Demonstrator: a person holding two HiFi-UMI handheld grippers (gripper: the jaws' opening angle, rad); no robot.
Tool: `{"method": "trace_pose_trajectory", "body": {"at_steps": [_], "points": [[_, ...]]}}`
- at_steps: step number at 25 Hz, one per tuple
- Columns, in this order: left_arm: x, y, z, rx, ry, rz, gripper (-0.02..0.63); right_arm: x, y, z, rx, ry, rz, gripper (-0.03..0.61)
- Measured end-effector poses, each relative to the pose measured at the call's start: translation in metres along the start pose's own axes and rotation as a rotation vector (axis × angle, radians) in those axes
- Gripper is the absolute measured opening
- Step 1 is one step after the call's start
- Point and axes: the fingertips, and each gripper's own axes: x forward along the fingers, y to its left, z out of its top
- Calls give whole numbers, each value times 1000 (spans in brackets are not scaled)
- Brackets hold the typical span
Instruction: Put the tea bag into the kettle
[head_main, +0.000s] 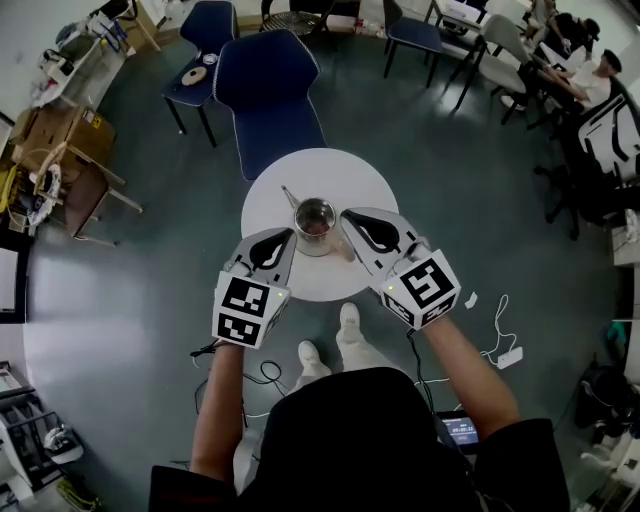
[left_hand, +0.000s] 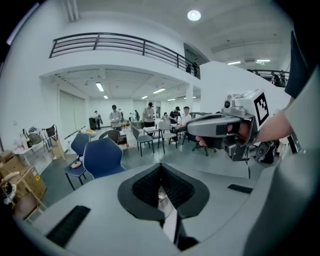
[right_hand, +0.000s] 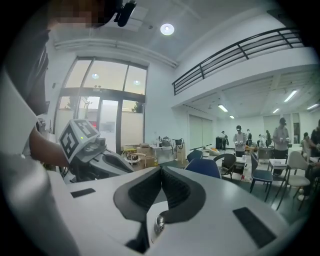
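The tea bag cannot be made out for certain. A reddish-brown patch (head_main: 318, 228) lies low inside the kettle (head_main: 299, 220), and it may be the bag already dropped in, though it is too small to tell. If so, the task looks done or close to it.

A tea bag should be very light, soft and limp, with thin paper that tears easily once wet. It is best pinched gently at a top corner or by its string and tag. No string or tag shows here.

The kettle is an open metal vessel, stiff and smooth, probably slippery to grip. It stands upright near the middle of the round white counter (head_main: 330, 175).

The left gripper (head_main: 290, 234) and the right gripper (head_main: 346, 214) hang above the counter, 1 on each side of the kettle and clear of it. Each gripper's 2 fingers (left_hand: 145, 187) are pressed together with nothing between them. A blue chair (head_main: 270, 100) stands beyond the counter.
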Motion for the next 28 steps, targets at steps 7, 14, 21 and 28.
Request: {"method": "trace_pose_trajectory", "body": {"at_steps": [7, 14, 21, 28], "points": [[-64, -12, 17, -37, -191, -23, 15, -9, 44, 33, -86, -48, -45, 18], [-120, -29, 21, -2, -295, -29, 15, -25, 97, 50, -80, -108, -52, 18], [-160, -41, 12, 17, -332, -47, 15, -36, 143, 61, -152, -150, -67, 18], [-187, -44, 15, 10, -378, -49, 15, -48, 165, 74, -123, -178, -59, 18]]}}
